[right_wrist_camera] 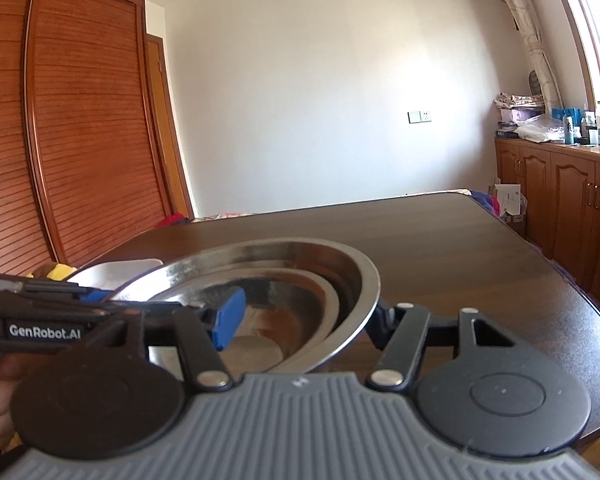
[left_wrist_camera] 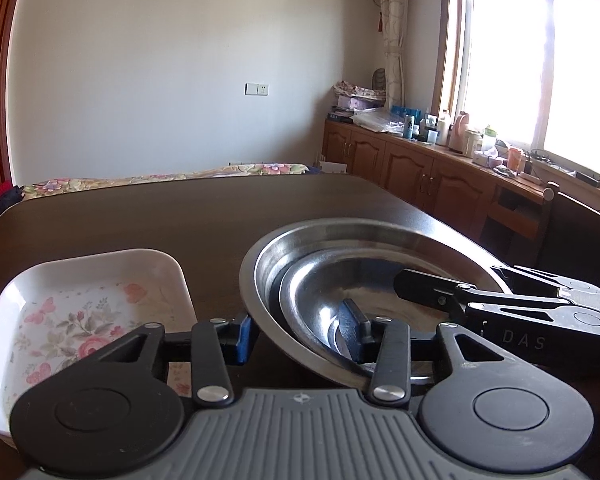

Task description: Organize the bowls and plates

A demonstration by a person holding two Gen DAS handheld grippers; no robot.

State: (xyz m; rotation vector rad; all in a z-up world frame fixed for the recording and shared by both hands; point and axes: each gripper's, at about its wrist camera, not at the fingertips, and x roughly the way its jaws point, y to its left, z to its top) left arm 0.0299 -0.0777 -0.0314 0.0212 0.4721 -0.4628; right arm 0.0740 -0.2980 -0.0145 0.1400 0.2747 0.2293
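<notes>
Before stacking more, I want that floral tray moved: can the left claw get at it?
Probably not yet: the left claw straddles the steel bowl's rim, though the floral tray lies unobstructed just beside it.

The two nested bowls (left_wrist_camera: 380, 264) are made of polished metal, glossy and mirror-like. The tray (left_wrist_camera: 80, 304) looks like smooth white plastic or ceramic, printed with flowers; which one cannot be told. The table (left_wrist_camera: 180, 216) is dark wood with a soft sheen. The gripper bodies are matt black plastic, with ribbed grey plates and blue pads (right_wrist_camera: 228, 318). The wardrobe (right_wrist_camera: 68, 128) is slatted varnished wood.
</notes>
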